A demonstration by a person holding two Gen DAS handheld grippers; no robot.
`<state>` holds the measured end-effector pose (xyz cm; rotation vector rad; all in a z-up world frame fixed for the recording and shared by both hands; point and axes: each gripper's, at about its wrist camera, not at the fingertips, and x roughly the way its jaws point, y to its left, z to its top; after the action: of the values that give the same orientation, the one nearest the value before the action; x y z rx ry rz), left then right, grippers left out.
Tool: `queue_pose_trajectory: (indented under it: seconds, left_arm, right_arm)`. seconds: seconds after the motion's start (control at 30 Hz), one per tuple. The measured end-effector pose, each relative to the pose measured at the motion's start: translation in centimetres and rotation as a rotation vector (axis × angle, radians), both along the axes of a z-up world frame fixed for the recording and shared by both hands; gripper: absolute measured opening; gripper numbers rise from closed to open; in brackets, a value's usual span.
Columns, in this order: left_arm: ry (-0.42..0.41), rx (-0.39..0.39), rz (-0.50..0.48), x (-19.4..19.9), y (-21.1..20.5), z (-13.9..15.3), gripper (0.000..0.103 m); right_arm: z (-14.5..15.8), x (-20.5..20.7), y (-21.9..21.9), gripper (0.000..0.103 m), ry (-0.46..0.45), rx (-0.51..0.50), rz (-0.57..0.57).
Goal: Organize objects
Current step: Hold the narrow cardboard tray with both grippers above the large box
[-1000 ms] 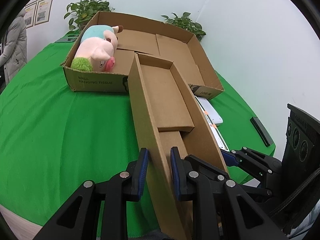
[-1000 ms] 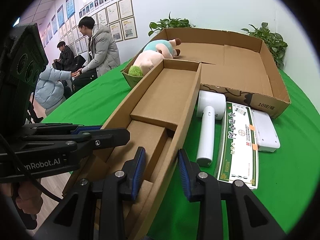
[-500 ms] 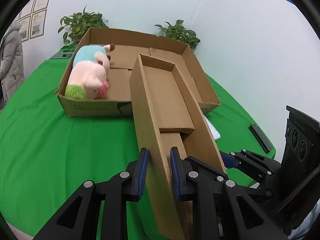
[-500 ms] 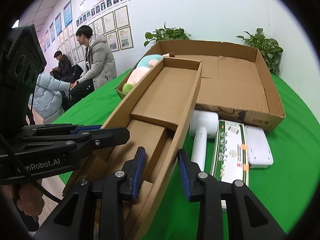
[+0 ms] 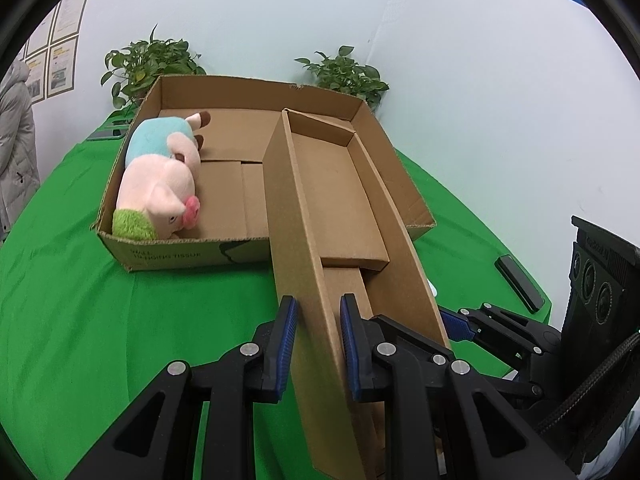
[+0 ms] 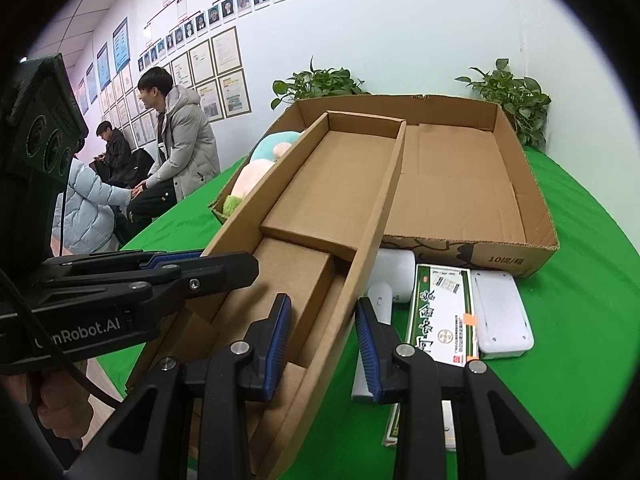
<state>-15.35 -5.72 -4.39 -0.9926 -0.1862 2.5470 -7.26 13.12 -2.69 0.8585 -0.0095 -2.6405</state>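
Observation:
A long narrow cardboard box hangs tilted between both grippers, its far end over the large cardboard tray. My left gripper is shut on the box's left wall near its near end. My right gripper is shut on the right wall. Each gripper shows in the other's view: the right gripper and the left gripper. A pink plush pig lies in the tray's left part, partly hidden in the right wrist view.
On the green tablecloth, right of the narrow box, lie a white handheld device, a green-and-white carton and a white flat case. A black phone lies near the right edge. Potted plants stand behind the tray. People sit at the left.
Both grippers have lifted the narrow box and carried it forward; its far end now reaches further over the large tray. The grips are unchanged.

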Motion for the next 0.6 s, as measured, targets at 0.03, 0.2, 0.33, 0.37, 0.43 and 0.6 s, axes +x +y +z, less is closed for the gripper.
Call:
queue_pose_trajectory:
  seconds: [0.03,0.2,0.33,0.37,0.43,0.6]
  left_arm:
    - [0.002,-0.001,-0.001,-0.2,0.0,0.0,0.019]
    - [0.01,-0.002,-0.002,-0.6,-0.1,0.3,0.019]
    - [0.013,0.003,-0.002,-0.9,-0.2,0.4,0.019]
    - [0.014,0.002,-0.001,-0.9,-0.2,0.4,0.019]
    - [0.013,0.002,-0.001,-1.0,-0.3,0.5,0.019]
    - [0.025,0.001,0.004,-1.0,-0.6,0.9,0.019]
  right_arm:
    - [0.1,-0.1,0.0,0.032,0.004,-0.001,-0.001]
    - [0.2,-0.5,0.1,0.032,0.008,-0.009,-0.002]
    - [0.3,-0.7,0.1,0.031,0.007,-0.014,-0.009]
    - [0.3,-0.7,0.1,0.031,0.007,-0.014,-0.011]
    - [0.4,-0.9,0.0,0.031,0.006,-0.012,-0.012]
    - [0.8,-1.1,-0.2,0.031,0.014,-0.004,-0.01]
